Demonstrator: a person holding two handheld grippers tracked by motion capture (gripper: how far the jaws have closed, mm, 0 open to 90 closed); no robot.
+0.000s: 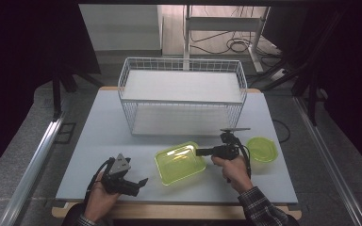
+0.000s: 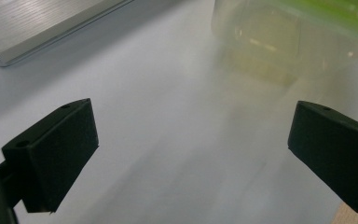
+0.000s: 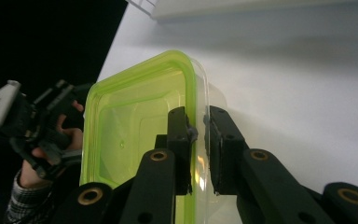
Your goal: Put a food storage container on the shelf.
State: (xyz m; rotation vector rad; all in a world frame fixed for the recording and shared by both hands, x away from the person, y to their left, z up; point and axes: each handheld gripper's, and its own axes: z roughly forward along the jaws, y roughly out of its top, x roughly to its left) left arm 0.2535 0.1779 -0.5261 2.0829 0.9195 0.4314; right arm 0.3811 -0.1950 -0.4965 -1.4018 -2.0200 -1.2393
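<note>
Plaid sleeves (image 1: 259, 202), black fingers (image 3: 179, 135).

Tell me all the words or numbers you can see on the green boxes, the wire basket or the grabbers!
There are none to read.
The rectangular green container held by the right gripper: plain, no text.
The round green container: plain.
The wire basket: no label.
The left gripper, jaws open: no markings I can make out.

Overhead table view, two close jaw-cams
</note>
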